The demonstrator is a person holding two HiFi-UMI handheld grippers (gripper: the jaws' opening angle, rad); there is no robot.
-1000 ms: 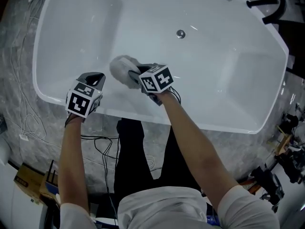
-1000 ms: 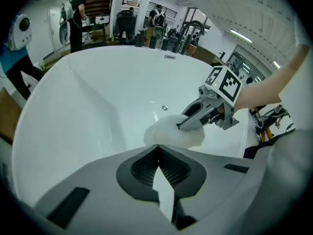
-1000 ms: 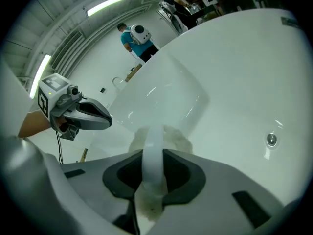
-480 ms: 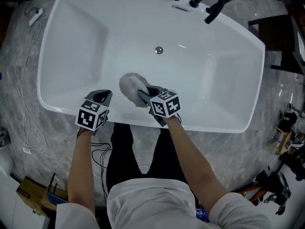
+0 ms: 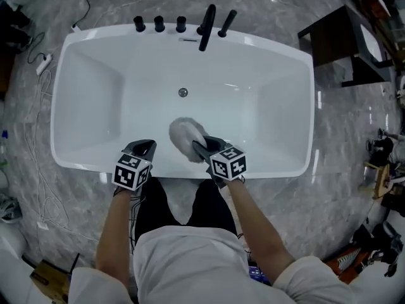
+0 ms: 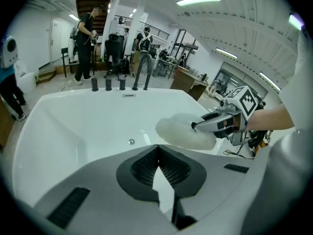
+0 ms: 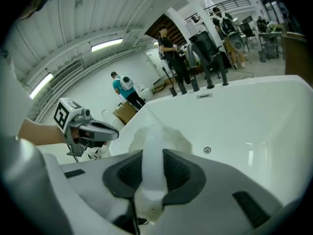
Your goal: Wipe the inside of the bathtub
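Pad (image 5: 185,134) in right tool (image 5: 197,147), inside bathtub (image 5: 281,100)

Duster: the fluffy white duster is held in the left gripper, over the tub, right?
Not quite. The duster is held in the right gripper, not the left. The right gripper view shows its jaws shut on the duster's handle, over the tub. The left gripper holds nothing.

Grey marble floor (image 5: 342,138), dark side table (image 5: 335,43) upper right, cardboard box (image 5: 54,278) bottom left. Several people (image 6: 87,38) standing in workshop background.
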